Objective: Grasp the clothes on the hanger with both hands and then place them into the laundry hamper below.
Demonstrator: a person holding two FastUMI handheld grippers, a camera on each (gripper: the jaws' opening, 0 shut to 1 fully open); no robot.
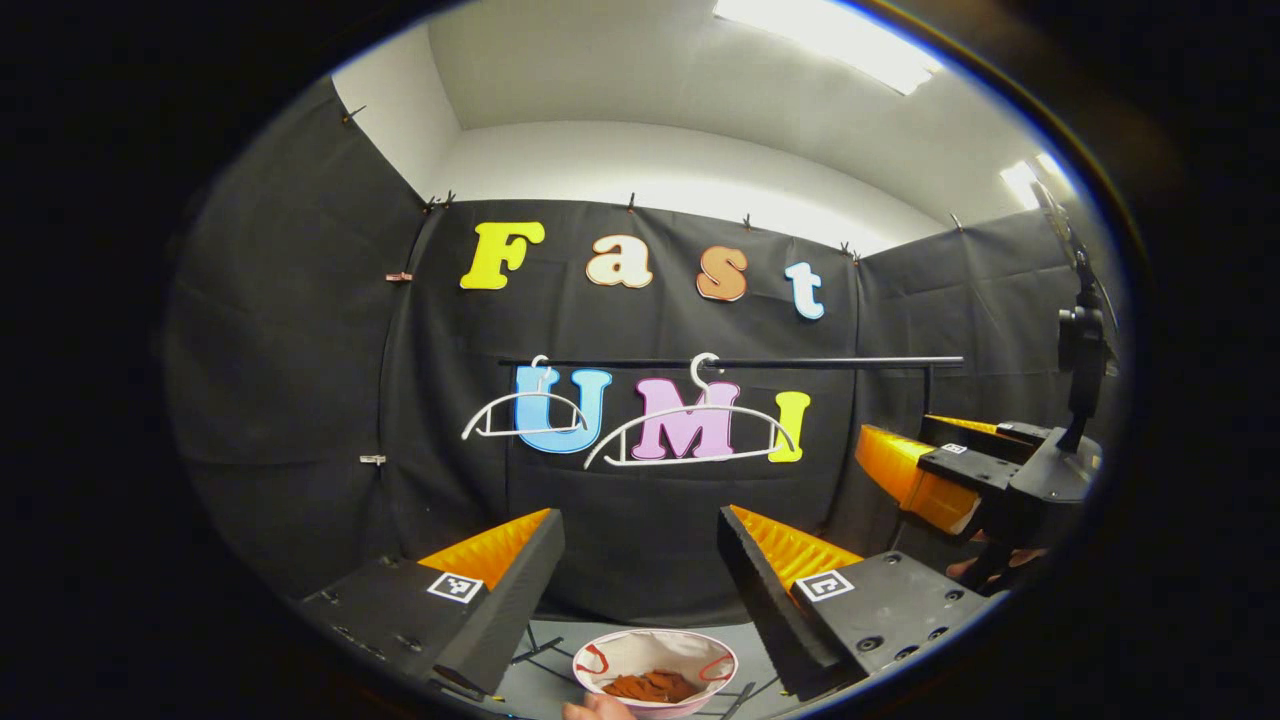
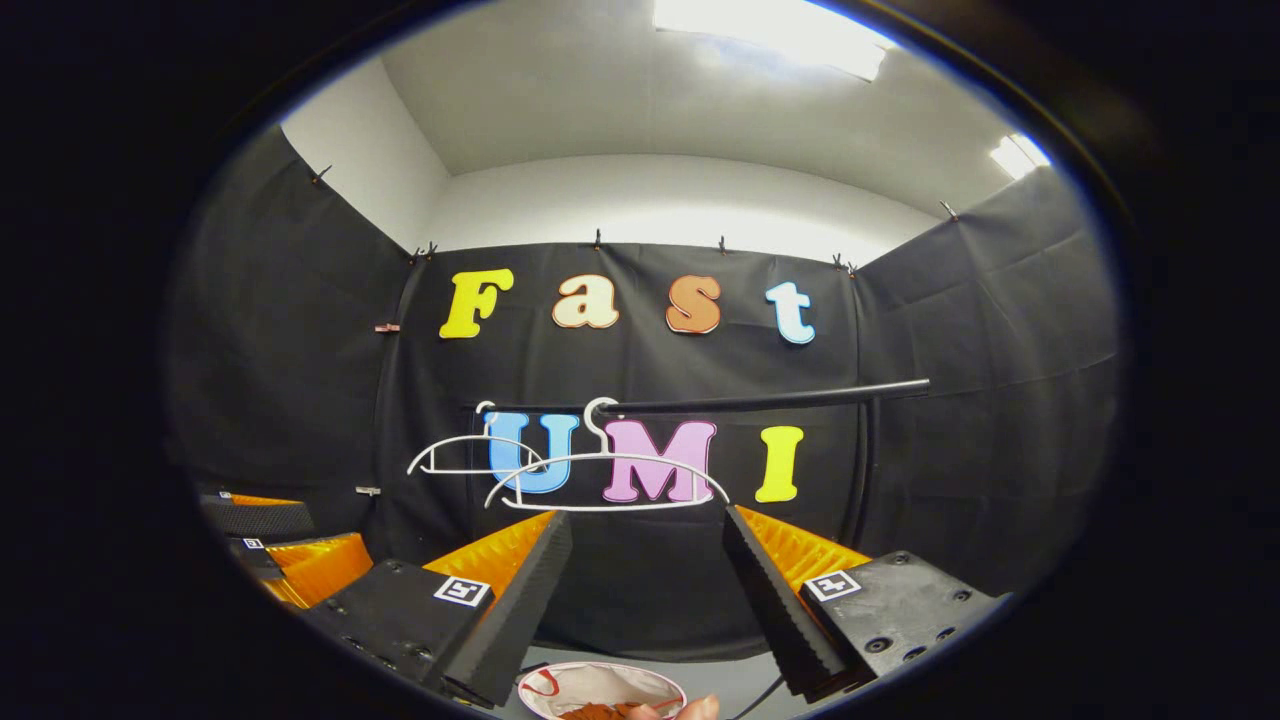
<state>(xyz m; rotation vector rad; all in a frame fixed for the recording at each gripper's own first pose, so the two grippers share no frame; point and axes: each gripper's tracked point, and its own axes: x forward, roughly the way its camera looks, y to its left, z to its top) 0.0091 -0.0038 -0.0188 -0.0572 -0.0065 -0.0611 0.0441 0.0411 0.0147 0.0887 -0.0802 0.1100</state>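
Observation:
Two bare white hangers [image 1: 690, 430] [image 1: 522, 412] hang on a black rail [image 1: 800, 362] in front of the booth wall; the right gripper view shows the same hangers [image 2: 610, 480] and rail [image 2: 780, 400]. Below stands a white laundry hamper [image 1: 655, 660] with red handles, and a rust-coloured garment [image 1: 650, 686] lies inside it. The hamper [image 2: 598, 690] also sits at the bottom of the right gripper view. My left gripper [image 1: 640, 560] is open, above the hamper, holding nothing. My right gripper [image 2: 645, 565] is open too. The right gripper [image 1: 960, 470] also appears at the right of the left gripper view.
A person's fingertips [image 1: 597, 708] show at the bottom edge by the hamper. A black stand leg [image 1: 540, 648] lies on the grey floor. The left gripper [image 2: 290, 560] sits at the lower left of the right gripper view.

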